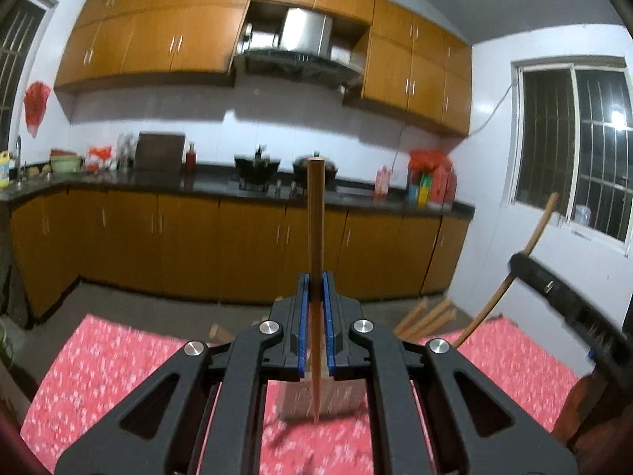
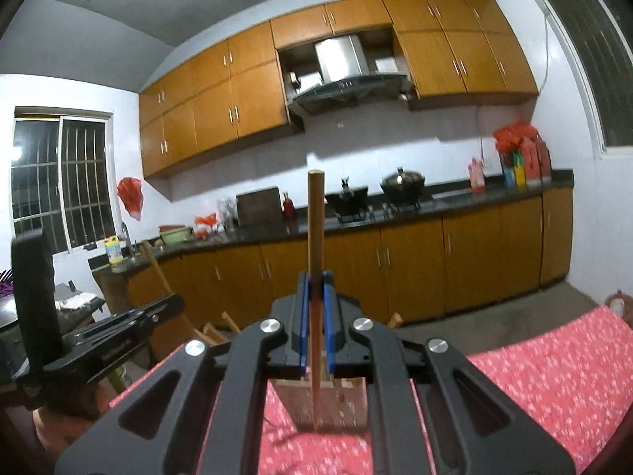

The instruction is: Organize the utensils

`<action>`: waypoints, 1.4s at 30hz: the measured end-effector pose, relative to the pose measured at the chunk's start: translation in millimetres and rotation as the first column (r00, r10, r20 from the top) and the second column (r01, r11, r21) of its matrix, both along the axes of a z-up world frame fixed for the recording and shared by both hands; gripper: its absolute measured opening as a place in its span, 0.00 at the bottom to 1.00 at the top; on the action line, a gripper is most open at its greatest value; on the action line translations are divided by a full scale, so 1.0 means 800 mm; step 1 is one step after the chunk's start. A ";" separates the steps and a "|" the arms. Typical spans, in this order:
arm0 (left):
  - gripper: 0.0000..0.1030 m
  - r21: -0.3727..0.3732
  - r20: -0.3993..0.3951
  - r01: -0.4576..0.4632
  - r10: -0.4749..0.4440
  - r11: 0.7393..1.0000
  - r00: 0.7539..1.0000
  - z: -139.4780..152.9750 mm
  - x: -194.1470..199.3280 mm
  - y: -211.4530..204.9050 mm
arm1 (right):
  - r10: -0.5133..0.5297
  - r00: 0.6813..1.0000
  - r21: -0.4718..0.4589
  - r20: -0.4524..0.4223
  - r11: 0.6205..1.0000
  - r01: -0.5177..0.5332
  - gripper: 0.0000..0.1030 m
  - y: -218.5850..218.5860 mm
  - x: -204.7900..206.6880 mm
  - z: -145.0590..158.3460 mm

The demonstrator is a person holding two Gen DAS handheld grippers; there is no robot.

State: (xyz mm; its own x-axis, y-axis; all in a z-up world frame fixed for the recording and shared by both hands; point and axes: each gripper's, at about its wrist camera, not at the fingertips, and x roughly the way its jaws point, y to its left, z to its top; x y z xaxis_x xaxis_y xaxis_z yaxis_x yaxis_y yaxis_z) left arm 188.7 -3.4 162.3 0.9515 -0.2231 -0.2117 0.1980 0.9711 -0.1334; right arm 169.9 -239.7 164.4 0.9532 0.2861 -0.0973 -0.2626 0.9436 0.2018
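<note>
My left gripper [image 1: 315, 277] is shut on a wooden chopstick [image 1: 315, 217], which stands upright between the blue pads with its thin tip pointing down. My right gripper [image 2: 315, 277] is shut on a second wooden chopstick [image 2: 316, 229] in the same way. Under both grippers a pale rectangular holder [image 1: 340, 399] [image 2: 340, 403] sits on the red flowered tablecloth [image 1: 118, 360]; both chopstick tips hang over it. The right gripper [image 1: 516, 261] also shows at the right of the left wrist view, its chopstick [image 1: 534, 237] slanting. In the right wrist view the left gripper [image 2: 174, 303] is at the left.
Wooden chair backs [image 1: 427, 316] stick up just past the table's far edge. Beyond a strip of floor runs a dark kitchen counter [image 1: 221, 186] with woks, bottles and red bags, above orange cabinets. Barred windows [image 1: 573, 146] flank the room.
</note>
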 end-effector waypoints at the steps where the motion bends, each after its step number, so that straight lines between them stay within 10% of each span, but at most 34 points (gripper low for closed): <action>1: 0.07 -0.003 0.015 -0.005 0.005 1.000 1.000 0.005 0.002 -0.002 | -0.002 1.000 -0.001 0.010 1.000 0.002 0.08 0.003 0.004 0.003; 21: 0.07 -0.039 -0.018 -0.079 0.078 0.996 0.997 -0.030 0.085 -0.019 | -0.063 0.998 -0.053 0.007 0.997 0.063 0.09 0.032 0.122 -0.020; 27: 0.08 -0.063 -0.055 -0.074 0.071 0.995 0.996 -0.039 0.084 -0.013 | -0.061 0.998 -0.040 0.012 0.997 0.062 0.44 0.018 0.108 -0.027; 31: 0.40 -0.067 -0.038 -0.091 0.089 0.994 0.995 -0.030 0.076 -0.005 | -0.065 0.998 -0.021 0.022 0.998 0.065 0.53 0.006 0.088 -0.021; 42: 0.69 -0.061 -0.008 -0.103 0.103 0.993 0.995 -0.021 0.000 0.027 | -0.048 0.999 -0.050 -0.021 0.998 0.047 0.88 -0.013 0.007 -0.031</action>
